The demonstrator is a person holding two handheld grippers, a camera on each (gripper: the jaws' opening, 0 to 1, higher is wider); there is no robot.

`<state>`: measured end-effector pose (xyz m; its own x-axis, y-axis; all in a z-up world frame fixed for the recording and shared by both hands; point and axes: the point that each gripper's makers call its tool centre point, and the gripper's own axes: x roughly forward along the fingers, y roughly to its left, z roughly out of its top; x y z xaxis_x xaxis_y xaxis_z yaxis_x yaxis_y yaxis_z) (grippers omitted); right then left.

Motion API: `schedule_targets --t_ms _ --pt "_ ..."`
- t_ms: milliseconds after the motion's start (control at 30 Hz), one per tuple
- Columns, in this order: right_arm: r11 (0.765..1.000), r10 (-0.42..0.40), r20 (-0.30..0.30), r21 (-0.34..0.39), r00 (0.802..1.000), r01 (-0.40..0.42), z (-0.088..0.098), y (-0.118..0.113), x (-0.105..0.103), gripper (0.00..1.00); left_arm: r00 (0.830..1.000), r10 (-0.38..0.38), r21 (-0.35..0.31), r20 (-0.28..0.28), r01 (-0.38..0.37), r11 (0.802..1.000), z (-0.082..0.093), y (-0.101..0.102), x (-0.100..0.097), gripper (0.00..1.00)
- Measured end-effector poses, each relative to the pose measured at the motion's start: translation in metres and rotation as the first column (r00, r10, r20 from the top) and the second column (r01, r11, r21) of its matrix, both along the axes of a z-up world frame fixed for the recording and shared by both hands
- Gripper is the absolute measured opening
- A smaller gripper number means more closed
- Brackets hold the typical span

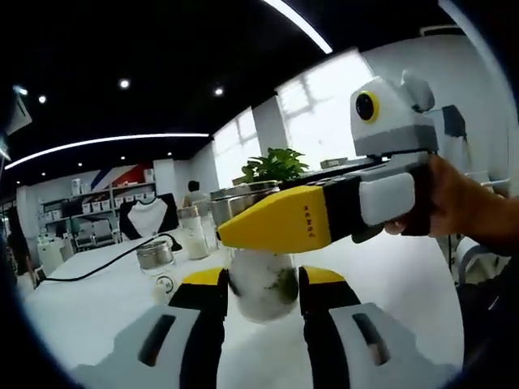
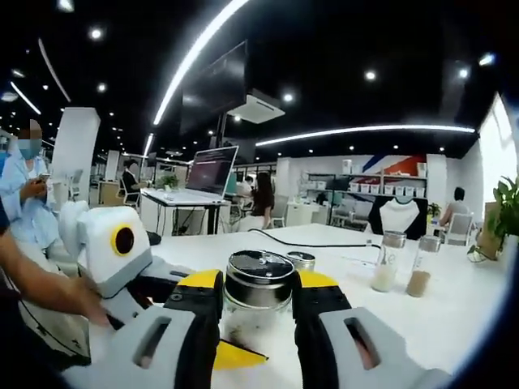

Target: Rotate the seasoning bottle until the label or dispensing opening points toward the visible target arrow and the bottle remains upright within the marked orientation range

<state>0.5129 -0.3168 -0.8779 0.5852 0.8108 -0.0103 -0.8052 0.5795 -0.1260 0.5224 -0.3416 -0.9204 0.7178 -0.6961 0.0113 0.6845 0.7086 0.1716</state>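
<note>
On white table [image 2: 454, 316], both claws pinching seasoning bottle [image 1: 261, 285], label writing unreadable

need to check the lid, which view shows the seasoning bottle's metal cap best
The right gripper view: the seasoning bottle shows its metal cap unobstructed between the jaws. In the left gripper view, the right hand-held gripper crosses the bottle's top.

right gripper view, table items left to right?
Other gripper with its camera box, held by a hand → seasoning bottle between this view's jaws → small jar just behind → clear bottle of pale powder → clear bottle of brown powder.
</note>
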Motion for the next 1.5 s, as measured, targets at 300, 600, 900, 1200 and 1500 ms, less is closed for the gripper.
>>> schedule_targets --t_ms 300,600,900,1200,1500 --pt "0.997 0.082 0.040 -0.002 0.996 -0.082 0.011 0.001 -0.020 0.30 0.999 -0.035 -0.057 0.001 0.035 0.998 0.007 -0.001 -0.008 0.34" --pt "0.993 0.113 0.039 0.008 0.993 -0.114 0.009 -0.005 -0.025 0.29 0.995 -0.089 -0.087 -0.037 0.085 0.993 0.007 -0.005 -0.014 0.34" --pt "0.980 0.195 -0.015 0.048 0.981 -0.194 0.004 -0.009 -0.035 0.31 0.974 -0.208 -0.059 -0.093 0.203 0.977 0.003 -0.016 -0.030 0.34" --pt "0.948 0.315 -0.065 0.077 0.947 -0.310 -0.002 0.000 -0.057 0.33 0.911 -0.376 -0.029 -0.170 0.377 0.926 0.000 -0.018 -0.058 0.34" --pt "0.958 0.285 -0.055 0.060 0.957 -0.282 -0.006 -0.001 -0.058 0.32 0.913 -0.377 0.007 -0.157 0.382 0.924 -0.006 -0.022 -0.059 0.35"
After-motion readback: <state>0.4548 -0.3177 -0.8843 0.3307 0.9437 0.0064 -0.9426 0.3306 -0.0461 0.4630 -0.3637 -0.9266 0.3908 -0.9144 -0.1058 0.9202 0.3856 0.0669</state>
